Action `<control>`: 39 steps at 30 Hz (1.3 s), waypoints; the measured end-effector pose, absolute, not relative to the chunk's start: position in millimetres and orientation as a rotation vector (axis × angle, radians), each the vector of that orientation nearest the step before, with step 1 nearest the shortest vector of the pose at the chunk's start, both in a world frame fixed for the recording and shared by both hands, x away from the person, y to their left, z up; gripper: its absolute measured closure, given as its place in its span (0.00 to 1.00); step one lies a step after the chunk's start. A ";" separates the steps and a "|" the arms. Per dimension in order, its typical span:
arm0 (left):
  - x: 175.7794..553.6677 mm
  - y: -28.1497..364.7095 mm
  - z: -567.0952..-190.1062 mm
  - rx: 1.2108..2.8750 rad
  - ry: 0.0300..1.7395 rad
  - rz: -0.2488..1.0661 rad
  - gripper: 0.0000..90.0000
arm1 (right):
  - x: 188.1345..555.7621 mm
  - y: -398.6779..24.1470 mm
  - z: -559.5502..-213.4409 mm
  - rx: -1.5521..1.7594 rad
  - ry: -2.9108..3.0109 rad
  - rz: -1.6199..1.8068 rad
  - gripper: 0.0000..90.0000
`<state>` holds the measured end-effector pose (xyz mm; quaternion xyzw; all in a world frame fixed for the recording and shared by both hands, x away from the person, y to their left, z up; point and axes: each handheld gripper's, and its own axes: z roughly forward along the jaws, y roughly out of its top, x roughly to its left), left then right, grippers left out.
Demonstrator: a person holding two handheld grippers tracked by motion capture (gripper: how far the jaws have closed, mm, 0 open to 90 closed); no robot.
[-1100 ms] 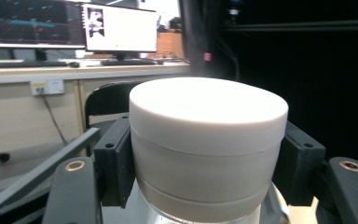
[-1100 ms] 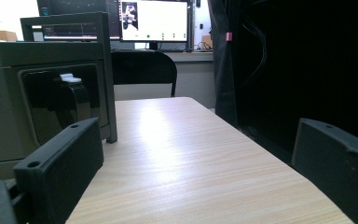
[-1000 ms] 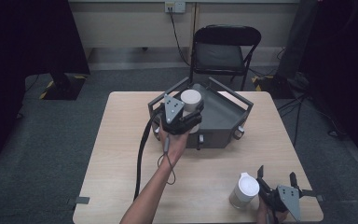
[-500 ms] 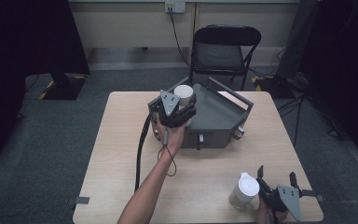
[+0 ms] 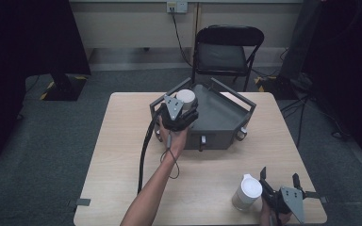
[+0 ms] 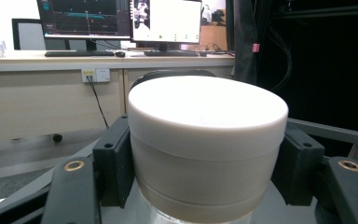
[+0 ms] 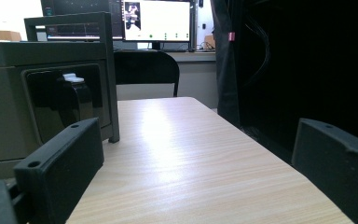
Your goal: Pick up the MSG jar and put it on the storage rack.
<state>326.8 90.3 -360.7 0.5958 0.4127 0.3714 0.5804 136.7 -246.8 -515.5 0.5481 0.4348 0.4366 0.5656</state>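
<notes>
Down and toward nine o'clock since a second ago, the left gripper (image 5: pixel 183 109) clamps a white jar (image 5: pixel 186 98) over the grey tray (image 5: pixel 226 117); lower it upright, while the right gripper (image 5: pixel 279 184) waits wide apart.

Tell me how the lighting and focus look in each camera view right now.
High view: even light on the table, room edges dark, slightly soft. Left gripper view: the white jar held by the left gripper is sharp, its lid glaring. Right gripper view: sheen on the tabletop, jaws blurred, right side black.
</notes>
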 end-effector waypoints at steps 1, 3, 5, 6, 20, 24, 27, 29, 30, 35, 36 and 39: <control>326.5 90.0 -360.8 1.393 0.964 0.871 0.38 | 136.7 -246.8 -515.5 1.289 1.022 1.027 0.01; 326.2 89.3 -363.2 1.391 0.958 0.885 0.38 | 136.7 -246.8 -515.6 1.289 1.022 1.026 0.01; 325.9 87.5 -364.8 1.385 0.958 0.894 0.38 | 136.7 -246.8 -515.6 1.289 1.022 1.027 0.01; 325.4 86.6 -365.6 1.383 0.956 0.899 0.38 | 136.7 -246.8 -515.6 1.289 1.022 1.027 0.01; 324.8 85.4 -363.5 1.390 0.965 0.901 0.38 | 136.7 -246.7 -515.6 1.290 1.021 1.026 0.01; 324.3 84.6 -360.3 1.395 0.980 0.895 0.38 | 136.7 -246.7 -515.6 1.290 1.022 1.026 0.01; 325.2 86.1 -358.4 1.392 0.993 0.875 0.37 | 136.8 -246.6 -515.5 1.290 1.021 1.026 0.01; 327.1 86.1 -357.5 1.383 1.023 0.856 0.24 | 136.8 -246.6 -515.6 1.290 1.021 1.026 0.01; 327.2 85.3 -357.8 1.381 1.032 0.859 0.16 | 136.8 -246.6 -515.5 1.290 1.021 1.026 0.01; 325.1 82.6 -361.1 1.341 1.051 0.881 0.01 | 136.8 -246.4 -515.6 1.290 1.020 1.025 0.01; 325.0 83.5 -360.5 1.335 1.054 0.876 0.00 | 136.8 -246.3 -515.5 1.290 1.020 1.025 0.01; 325.1 84.9 -358.9 1.341 1.049 0.878 0.00 | 136.8 -246.3 -515.6 1.290 1.020 1.025 0.01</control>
